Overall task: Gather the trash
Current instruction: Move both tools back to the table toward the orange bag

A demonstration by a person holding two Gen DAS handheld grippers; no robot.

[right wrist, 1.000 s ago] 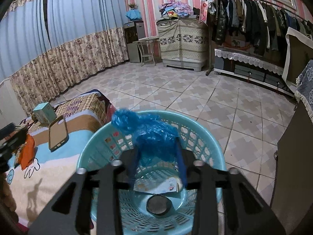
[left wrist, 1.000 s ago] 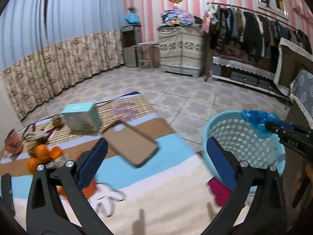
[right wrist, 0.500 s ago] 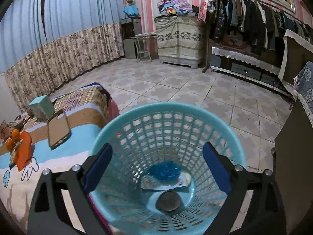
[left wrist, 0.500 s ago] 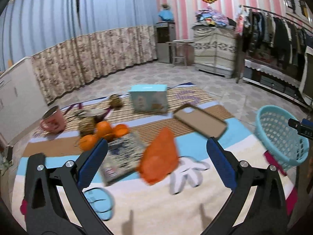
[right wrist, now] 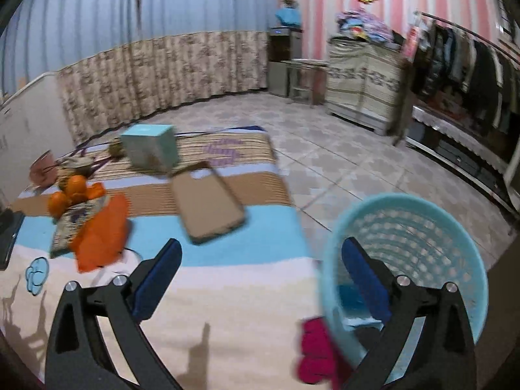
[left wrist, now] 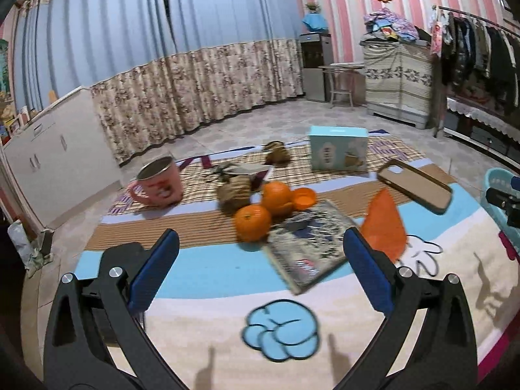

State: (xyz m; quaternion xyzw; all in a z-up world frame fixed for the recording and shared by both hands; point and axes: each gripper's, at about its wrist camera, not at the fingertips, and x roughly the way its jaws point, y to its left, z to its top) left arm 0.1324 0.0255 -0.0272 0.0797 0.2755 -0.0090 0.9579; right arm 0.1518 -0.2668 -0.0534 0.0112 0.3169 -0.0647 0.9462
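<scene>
I am seeing a pink mug (left wrist: 158, 180) sitting at the far left of the cartoon-print blanket (left wrist: 227, 331), three oranges (left wrist: 253, 222) clustering beside a magazine (left wrist: 308, 243), and a phone case (left wrist: 414, 186) lying near a pale blue box (left wrist: 338, 152). Behind them, flowered curtains (left wrist: 201, 87) are hanging, and a clothes rack (left wrist: 481, 52) is standing along the striped wall.

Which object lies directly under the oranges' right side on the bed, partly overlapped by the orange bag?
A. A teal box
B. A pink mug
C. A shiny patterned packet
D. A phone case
C: the shiny patterned packet lies flat beside the oranges, and the orange bag overlaps its right edge.
</scene>
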